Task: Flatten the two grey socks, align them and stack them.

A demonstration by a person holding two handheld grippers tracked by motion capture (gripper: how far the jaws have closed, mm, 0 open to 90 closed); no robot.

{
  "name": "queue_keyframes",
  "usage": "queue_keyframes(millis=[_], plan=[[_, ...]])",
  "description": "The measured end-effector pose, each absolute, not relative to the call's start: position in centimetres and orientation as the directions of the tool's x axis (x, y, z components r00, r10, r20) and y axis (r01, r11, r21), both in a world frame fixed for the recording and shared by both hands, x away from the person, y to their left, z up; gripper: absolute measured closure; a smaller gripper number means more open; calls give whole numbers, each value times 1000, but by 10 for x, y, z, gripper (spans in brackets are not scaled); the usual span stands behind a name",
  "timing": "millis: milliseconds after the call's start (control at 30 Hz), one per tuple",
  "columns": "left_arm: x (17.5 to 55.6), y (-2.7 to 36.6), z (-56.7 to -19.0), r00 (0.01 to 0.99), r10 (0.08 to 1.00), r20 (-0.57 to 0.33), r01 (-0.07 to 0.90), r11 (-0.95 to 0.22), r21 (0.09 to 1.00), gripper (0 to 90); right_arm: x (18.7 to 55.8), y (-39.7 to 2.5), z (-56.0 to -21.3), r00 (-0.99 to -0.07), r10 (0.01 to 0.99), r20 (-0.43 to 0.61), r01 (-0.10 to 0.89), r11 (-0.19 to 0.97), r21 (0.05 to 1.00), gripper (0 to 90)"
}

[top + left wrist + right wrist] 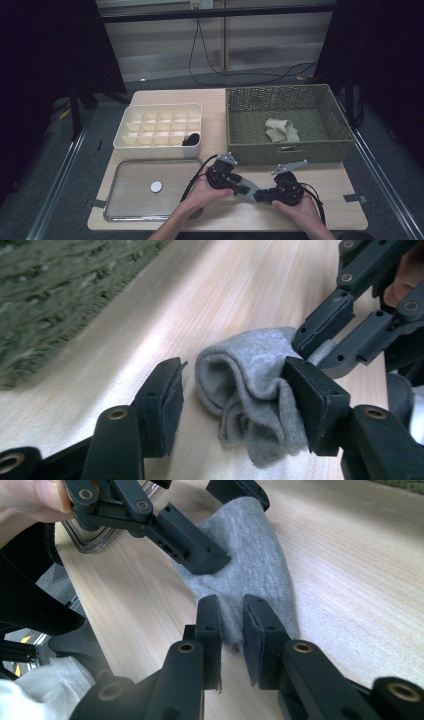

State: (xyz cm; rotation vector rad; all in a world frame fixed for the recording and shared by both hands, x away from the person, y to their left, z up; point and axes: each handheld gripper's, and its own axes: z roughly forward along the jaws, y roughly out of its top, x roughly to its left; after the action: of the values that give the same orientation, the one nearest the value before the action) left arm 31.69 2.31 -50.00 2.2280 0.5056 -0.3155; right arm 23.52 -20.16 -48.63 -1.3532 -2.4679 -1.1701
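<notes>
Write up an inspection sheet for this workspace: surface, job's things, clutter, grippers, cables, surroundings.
Surface: light wooden table, bare wood between the items.
Job's things: grey sock lying on the wood between both grippers.
Clutter: white divider box with a dark item in one near cell; woven basket holding a beige cloth; metal tray with a small white disc.
Grippers: left gripper open, jaws either side of the sock; right gripper shut on the sock's edge.
Cables: a black cable trails from each gripper; another runs across the floor behind.
Surroundings: dark curtains at the sides, grey floor.
</notes>
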Motion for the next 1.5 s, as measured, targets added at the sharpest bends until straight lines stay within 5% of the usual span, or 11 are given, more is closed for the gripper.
queue_keyframes(millis=[367, 767, 1100, 1500], plan=[[312, 19, -500, 890, 218, -400, 443, -617, 651, 409, 236, -203, -488, -623, 666, 410, 742, 336, 580, 781], [309, 16, -503, 878, 147, -455, 438, -631, 641, 535, 237, -203, -489, -638, 663, 392, 727, 352, 589, 780], [309, 18, -497, 877, 172, -448, 448, -630, 635, 655, 238, -204, -489, -635, 666, 392, 727, 343, 595, 776], [312, 27, -488, 879, 214, -427, 460, -620, 635, 678, 239, -208, -487, -639, 666, 384, 711, 322, 625, 701]])
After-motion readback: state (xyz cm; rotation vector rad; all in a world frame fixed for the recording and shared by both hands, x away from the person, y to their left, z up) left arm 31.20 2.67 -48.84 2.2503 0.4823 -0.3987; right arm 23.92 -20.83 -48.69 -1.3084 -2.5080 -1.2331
